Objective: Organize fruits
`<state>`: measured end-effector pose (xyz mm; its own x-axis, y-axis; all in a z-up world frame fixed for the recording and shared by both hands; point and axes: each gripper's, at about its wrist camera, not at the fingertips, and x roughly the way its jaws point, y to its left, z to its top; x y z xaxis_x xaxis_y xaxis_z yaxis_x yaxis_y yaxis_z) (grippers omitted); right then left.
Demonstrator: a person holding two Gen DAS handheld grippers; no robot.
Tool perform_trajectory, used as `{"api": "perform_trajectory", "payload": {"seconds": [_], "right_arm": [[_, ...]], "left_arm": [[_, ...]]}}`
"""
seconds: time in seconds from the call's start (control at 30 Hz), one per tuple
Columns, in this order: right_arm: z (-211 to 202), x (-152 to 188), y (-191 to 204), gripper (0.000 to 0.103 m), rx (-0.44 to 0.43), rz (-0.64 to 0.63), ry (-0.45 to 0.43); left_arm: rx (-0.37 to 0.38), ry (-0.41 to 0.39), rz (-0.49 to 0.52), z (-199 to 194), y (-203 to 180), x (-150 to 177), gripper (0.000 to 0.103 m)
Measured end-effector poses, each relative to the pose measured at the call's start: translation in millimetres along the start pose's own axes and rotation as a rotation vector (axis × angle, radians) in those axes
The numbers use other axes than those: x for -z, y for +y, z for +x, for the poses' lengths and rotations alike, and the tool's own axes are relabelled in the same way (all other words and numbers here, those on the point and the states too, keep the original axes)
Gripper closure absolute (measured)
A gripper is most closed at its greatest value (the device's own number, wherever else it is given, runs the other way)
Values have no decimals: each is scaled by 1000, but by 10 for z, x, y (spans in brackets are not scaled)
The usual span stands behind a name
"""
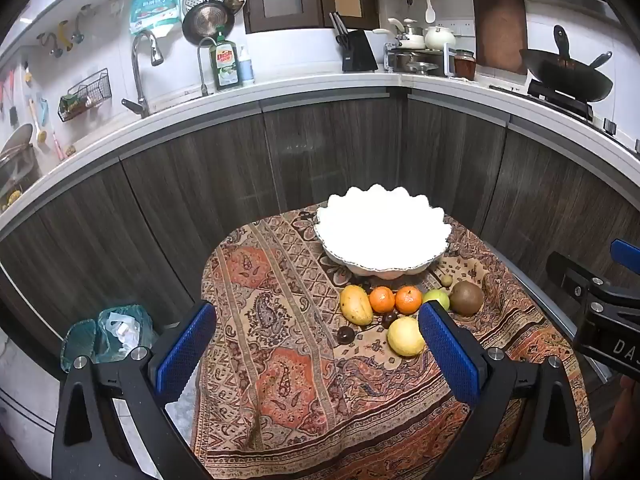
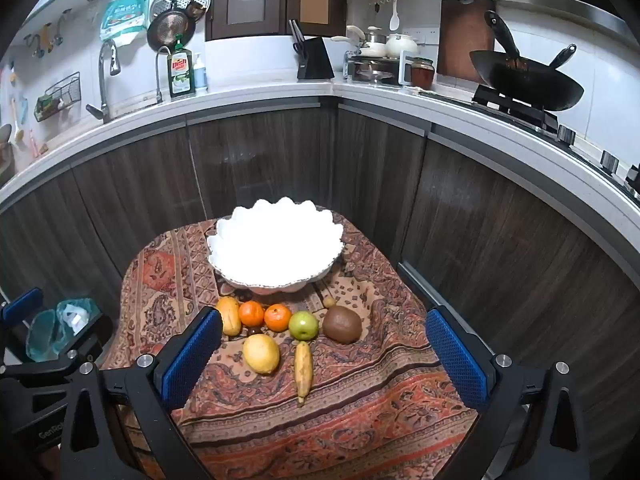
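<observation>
Both tools hang above the near edge of the table with nothing between their blue pads: the left tool (image 1: 316,344) is spread wide, and the right tool (image 2: 324,354) is spread just as wide. Ahead of them, on the patterned cloth (image 2: 360,420), the fruits lie in a loose group just near of the white scalloped bowl (image 2: 276,240), which stands at the far side and looks empty, though glare washes out its inside. From left to right the far row holds a mango (image 2: 229,315), two oranges (image 2: 251,313) (image 2: 278,317), a green apple (image 2: 303,325) and a brown kiwi (image 2: 342,324); nearer lie a yellow lemon (image 2: 261,353) and a small banana (image 2: 303,368). Two dark round fruits (image 1: 345,335) show in the left view. No fruit appears to have gone into the bowl, so the task seems to be at its start, at the reach for a first pick. Next, one tool should drop over a single fruit, probably the lemon or banana, straddle it, then close gently so it does not roll.
</observation>
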<state>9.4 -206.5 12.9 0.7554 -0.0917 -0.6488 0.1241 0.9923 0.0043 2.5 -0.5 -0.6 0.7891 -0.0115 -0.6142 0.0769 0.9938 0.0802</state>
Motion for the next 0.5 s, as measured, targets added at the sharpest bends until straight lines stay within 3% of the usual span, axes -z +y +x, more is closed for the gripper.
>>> {"api": "perform_trajectory", "payload": {"seconds": [0.5], "right_arm": [[10,12,-6,0,-1,3,0]], "left_arm": [[-1,1,2,-1,1,1,0]]}}
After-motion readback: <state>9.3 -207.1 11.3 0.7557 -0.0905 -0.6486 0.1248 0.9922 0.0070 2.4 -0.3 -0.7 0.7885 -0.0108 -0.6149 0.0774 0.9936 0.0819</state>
